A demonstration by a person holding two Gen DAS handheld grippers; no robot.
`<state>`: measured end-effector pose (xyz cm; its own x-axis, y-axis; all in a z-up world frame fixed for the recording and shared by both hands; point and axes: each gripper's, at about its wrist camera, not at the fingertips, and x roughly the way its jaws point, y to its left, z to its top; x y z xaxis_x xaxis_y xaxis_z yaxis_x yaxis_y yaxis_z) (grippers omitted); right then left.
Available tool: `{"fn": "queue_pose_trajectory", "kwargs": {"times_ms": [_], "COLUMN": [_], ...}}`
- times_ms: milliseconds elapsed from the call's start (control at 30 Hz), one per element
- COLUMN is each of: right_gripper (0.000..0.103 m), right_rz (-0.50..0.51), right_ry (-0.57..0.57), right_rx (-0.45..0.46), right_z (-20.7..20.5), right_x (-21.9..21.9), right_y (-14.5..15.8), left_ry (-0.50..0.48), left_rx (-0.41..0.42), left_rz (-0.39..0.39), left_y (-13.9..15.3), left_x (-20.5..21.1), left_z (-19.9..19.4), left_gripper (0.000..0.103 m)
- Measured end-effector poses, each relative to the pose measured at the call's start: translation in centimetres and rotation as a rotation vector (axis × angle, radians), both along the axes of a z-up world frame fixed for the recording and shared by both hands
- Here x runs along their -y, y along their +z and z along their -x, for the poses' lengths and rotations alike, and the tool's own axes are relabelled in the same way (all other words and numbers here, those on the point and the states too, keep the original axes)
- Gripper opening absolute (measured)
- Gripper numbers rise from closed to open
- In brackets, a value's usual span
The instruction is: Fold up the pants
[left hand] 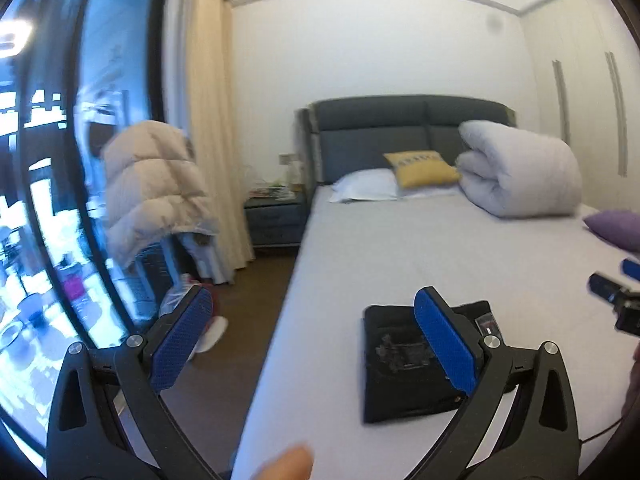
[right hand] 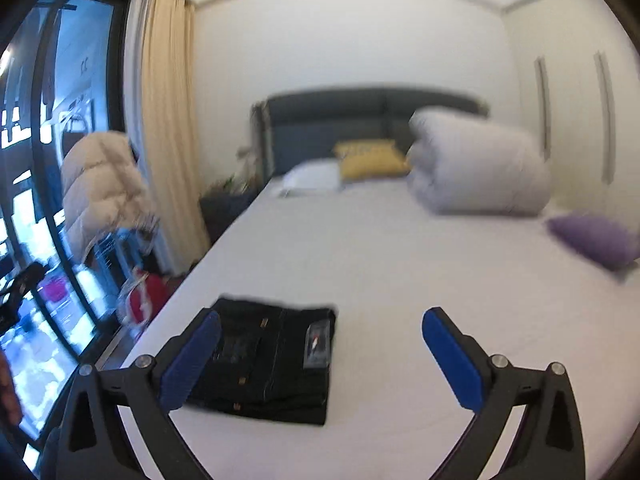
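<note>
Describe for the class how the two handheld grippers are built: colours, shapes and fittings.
The left gripper and the right gripper look alike: black angular linkage arms with triangular cut-outs, round silver pivot bolts, and two long fingers faced with blue textured pads. No sleeve shows clearly.

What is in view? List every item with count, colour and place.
folded black pants: one, black, near end of the bed, left side
white bed sheet: one, white, covering the mattress
grey padded headboard: one, dark grey, far end
rolled white duvet: one, white, far right
yellow cushion: one, yellow, by the headboard
white pillow: one, left of the cushion
purple pillow: one, right edge
beige puffer jacket: one, by the window
beige curtain: one, beside the window
left gripper: open, empty
right gripper: open, empty
</note>
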<state>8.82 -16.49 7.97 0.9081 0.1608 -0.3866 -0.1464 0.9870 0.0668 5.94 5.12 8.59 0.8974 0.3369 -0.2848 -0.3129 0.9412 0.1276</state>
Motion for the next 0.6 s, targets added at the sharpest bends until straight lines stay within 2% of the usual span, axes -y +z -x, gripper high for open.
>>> {"fn": "queue_pose_trajectory", "kwargs": {"times_ms": [67,167,300,467,600], "right_gripper": [0.103,0.103,0.103,0.103,0.103], "right_rz": [-0.036,-0.104,-0.092,-0.112,-0.052], "right_ry": [-0.017,-0.017,-0.059,-0.075,-0.061], "right_rx": [0.038,0.029,-0.036,-0.14,-0.19], "right_z": [1.7,3.5,5.4,6.5,7.1], "right_x": [0.2,0.9,0.8,0.4,-1.0], "right_y": [1.8,4.1,6.1,5.9,4.2], "left_ry": [0.024,-0.046,-0.047,-0.066,-0.074], "left_rx": [-0.008,-0.065,-0.135,-0.254,-0.318], "left_rz": [-0.046,-0.011,0.028,0.138,0.181], "left_y": [1.1,2.2,2.7,1.0,-1.0], "left_x": [0.8,1.5,2.0,1.8,1.5], "left_z": [1.8,3.8,6.3,6.1,4.4], "left_gripper": [0.103,0.103,0.103,0.103,0.103]}}
